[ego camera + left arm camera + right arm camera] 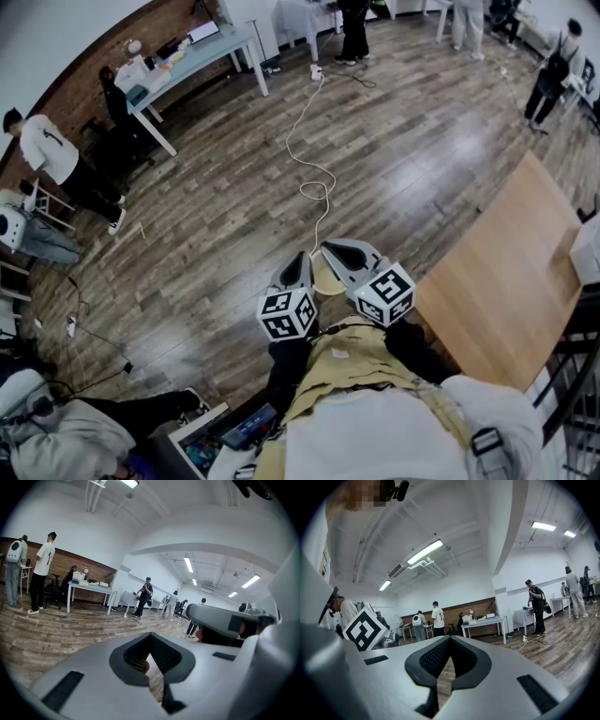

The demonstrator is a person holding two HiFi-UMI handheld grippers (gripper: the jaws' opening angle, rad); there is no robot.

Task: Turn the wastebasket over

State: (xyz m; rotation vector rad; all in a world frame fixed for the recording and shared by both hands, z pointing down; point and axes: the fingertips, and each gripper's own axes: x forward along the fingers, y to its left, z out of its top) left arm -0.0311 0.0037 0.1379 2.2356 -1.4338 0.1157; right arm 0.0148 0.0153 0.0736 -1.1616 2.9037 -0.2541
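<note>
Left of the wooden table [511,281], wastebasket [326,280]: only a pale tan, smooth, rounded piece showed, low down between the two gripper noses. It seemed to be the wastebasket, but most of it was hidden and I could not tell which way up it was.
Left gripper [300,261]: grey, smooth, wedge-shaped shell, nearer the wastebasket's left side and farther from the wooden table than its partner.
Left pads [136,656]: dark, finely ribbed rubber. The fingers were drawn together at the tips, leaving only a narrow sliver of floor between them, and they gripped nothing. Whether they touched the wastebasket I could not tell.
Right gripper [336,251]: the same grey shell, lying between the left gripper and the wooden table.
Right pads [431,660]: dark, ribbed and closed tip to tip, with nothing held between them.
Marker cubes [386,295]: boxy, white with black square patterns, one at the back of each gripper.
Wooden table: light, matte, flat top with a straight edge.
Floor [216,216]: long grey-brown planks with a soft sheen, spreading away from the wooden table.
Cable [314,159]: thin, white and looping, lying on the floor beyond the grippers, well apart from the wooden table.
White table [202,58]: slim-legged, far across the floor from the wooden table, beside a brick wall [122,56].
</note>
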